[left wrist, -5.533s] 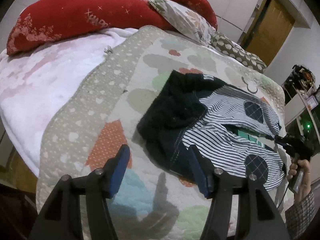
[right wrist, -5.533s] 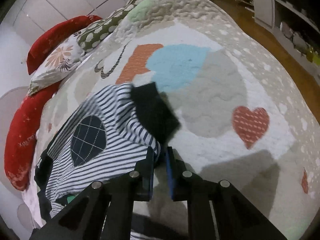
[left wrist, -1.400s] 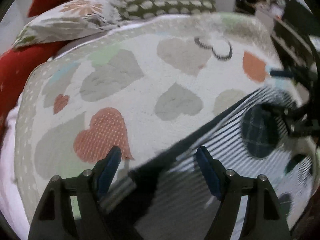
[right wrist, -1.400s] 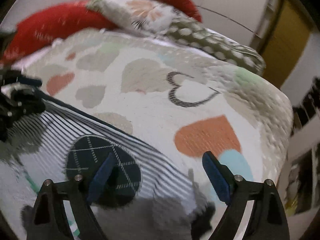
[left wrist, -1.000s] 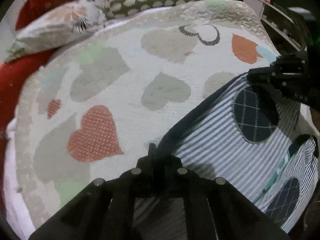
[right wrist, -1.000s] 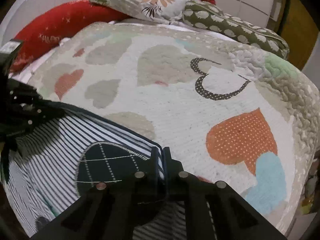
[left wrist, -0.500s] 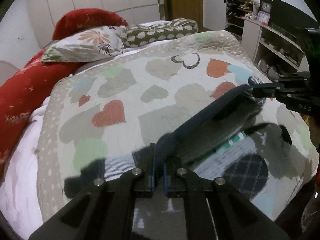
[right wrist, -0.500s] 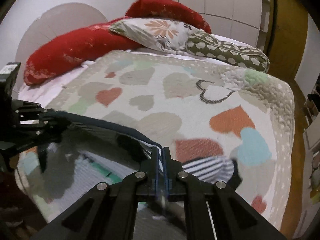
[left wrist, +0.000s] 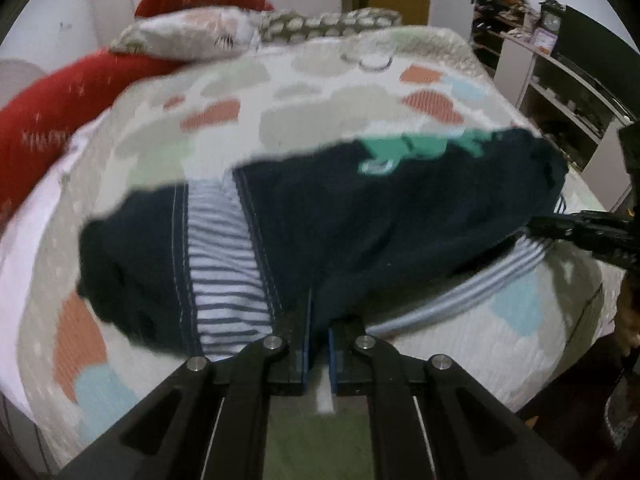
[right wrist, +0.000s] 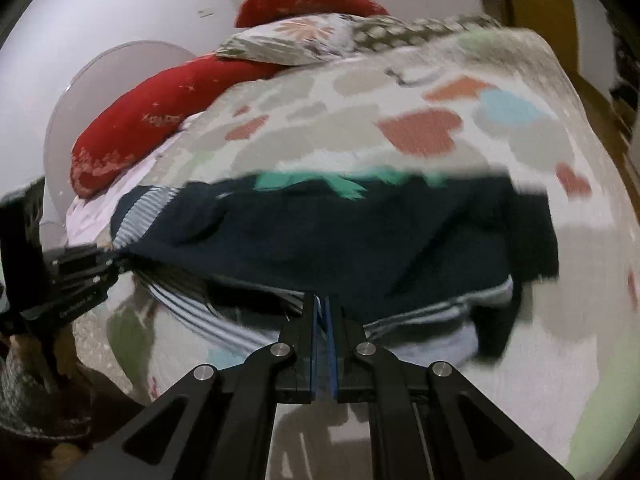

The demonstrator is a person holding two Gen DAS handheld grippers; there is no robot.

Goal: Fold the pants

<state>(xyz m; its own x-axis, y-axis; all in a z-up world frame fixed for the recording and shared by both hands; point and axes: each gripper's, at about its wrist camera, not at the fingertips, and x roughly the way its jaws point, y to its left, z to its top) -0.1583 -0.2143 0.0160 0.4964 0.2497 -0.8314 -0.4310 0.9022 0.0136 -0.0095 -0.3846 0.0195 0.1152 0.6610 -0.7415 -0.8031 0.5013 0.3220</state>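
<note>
- The left gripper [left wrist: 318, 330] reaches forward over the near edge of the bed, its fingers [left wrist: 303, 344] pinched together on the near hem of the pants [left wrist: 360, 216].
- The right gripper [right wrist: 323, 316] points the same way, level with the quilt [right wrist: 420, 92]; its blue pads [right wrist: 333, 344] are pressed tight on a striped edge of the pants.
- In the left view the right gripper [left wrist: 536, 227] comes in from the right side, its tip on the pants' far corner; in the right view the left gripper [right wrist: 116, 261] comes in from the left, clamped on the other corner.
- The pants hang slack between the two grippers, dark navy side up, a green print [left wrist: 420, 148] at the far edge, striped lining [left wrist: 224, 264] showing below; motion blur hides finer folds.
- Pillows [right wrist: 288, 40] and a red bolster [right wrist: 160, 112] lie at the head of the bed.
- A shelf [left wrist: 560, 80] stands at the right.
</note>
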